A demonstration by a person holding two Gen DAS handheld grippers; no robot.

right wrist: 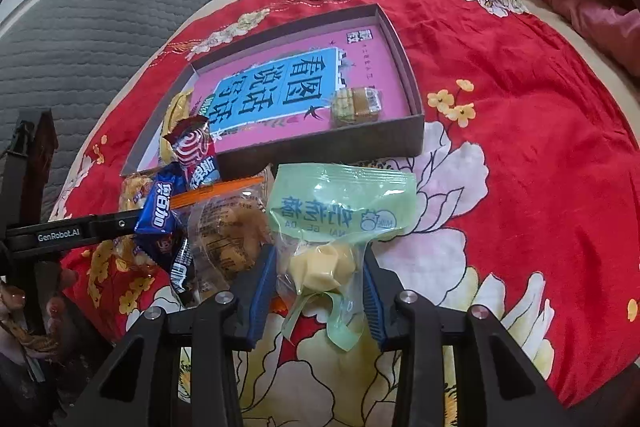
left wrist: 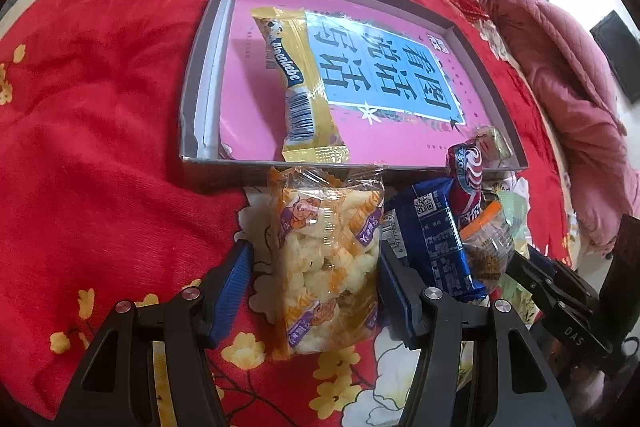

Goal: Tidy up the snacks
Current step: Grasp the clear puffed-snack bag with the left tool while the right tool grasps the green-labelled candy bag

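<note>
Now you are clamping the right gripper point(right wrist: 320, 283) on the green packet point(right wrist: 340, 211); lifting gently toward the box point(right wrist: 416, 123), left gripper point(left wrist: 316, 279) jaws apart around the popcorn bag point(left wrist: 328, 259)

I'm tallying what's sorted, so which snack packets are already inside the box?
Two: the long yellow wrapper and the small clear-wrapped biscuit pack lie in the shallow brown cardboard box; the others sit on the red blanket.
</note>
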